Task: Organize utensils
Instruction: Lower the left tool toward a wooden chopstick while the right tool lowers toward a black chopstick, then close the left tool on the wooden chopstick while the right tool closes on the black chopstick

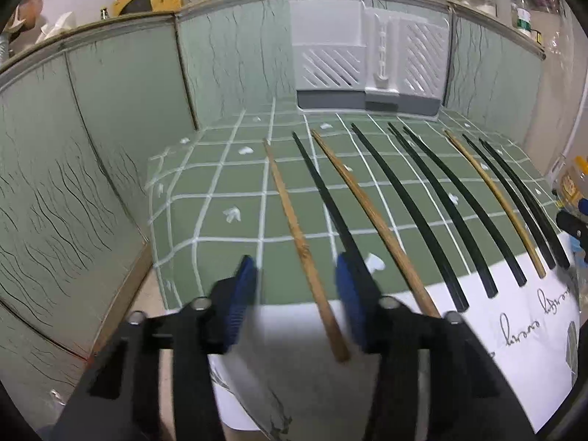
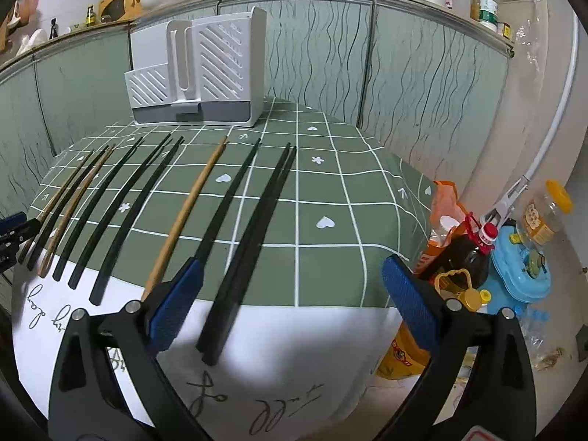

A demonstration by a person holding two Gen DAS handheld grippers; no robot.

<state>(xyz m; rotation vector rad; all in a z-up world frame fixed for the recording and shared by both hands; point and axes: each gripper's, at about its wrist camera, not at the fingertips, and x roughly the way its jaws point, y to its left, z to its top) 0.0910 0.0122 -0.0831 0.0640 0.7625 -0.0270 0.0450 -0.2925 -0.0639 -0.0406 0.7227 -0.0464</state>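
Chopsticks lay in a row across the green grid-patterned tablecloth (image 1: 228,172), their thick ends reaching onto the cloth's white lettered border at six o'clock and their tips pointing toward twelve. In the left wrist view we held the left gripper (image 1: 296,294) with its blue pads spread apart, and the leftmost wooden chopstick (image 1: 294,220) ran between them, touching neither pad as far as we could tell. At one o'clock from it lay a black chopstick (image 1: 323,191), whose near end passed behind the gripper's right pad, and next to that a second wooden chopstick (image 1: 367,202); further black ones and one more wooden one continued toward three o'clock. At twelve o'clock, against the pale green wavy-lined wall, stood the white slatted utensil holder (image 1: 367,55) with its grey base. In the right wrist view we held the right gripper (image 2: 290,286) released as well, its pads set wide. A pair of black chopsticks (image 2: 253,235) lay side by side, touching, between the pads and nearer the left one. The holder (image 2: 198,70) stood at eleven o'clock on the cloth. Off the table's edge at three o'clock we saw a dark sauce bottle (image 2: 466,257) and a blue plastic container (image 2: 522,272).
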